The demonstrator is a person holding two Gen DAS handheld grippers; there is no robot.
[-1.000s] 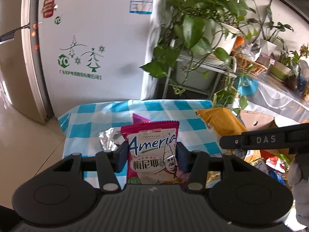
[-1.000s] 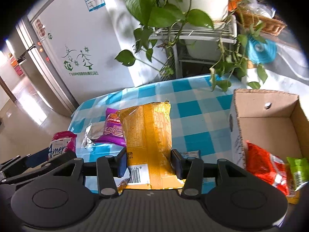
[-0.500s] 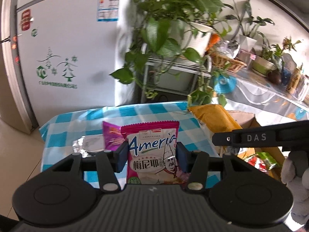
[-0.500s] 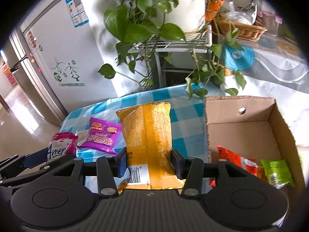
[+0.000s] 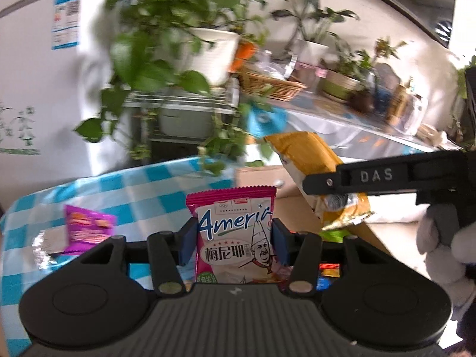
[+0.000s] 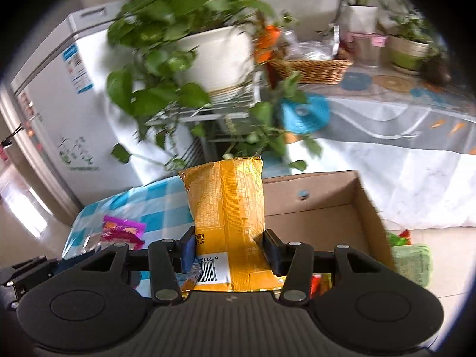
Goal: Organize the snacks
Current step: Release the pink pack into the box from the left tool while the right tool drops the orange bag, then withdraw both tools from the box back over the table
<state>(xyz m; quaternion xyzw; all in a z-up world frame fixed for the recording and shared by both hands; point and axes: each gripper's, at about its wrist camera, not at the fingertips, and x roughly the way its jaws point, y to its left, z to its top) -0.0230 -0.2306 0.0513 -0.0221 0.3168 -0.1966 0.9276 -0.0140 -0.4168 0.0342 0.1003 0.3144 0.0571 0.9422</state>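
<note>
Left wrist view: the left gripper is clamped on an upright pink snack packet at lower centre, above the checked tablecloth.

Right wrist view: the right gripper is clamped on a yellow snack bag at centre, beside the cardboard box at right.

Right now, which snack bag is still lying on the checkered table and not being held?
The purple snack bag lies flat on the blue checkered tablecloth. The pink Ameria packet and the yellow bag are both clamped between fingers.
</note>
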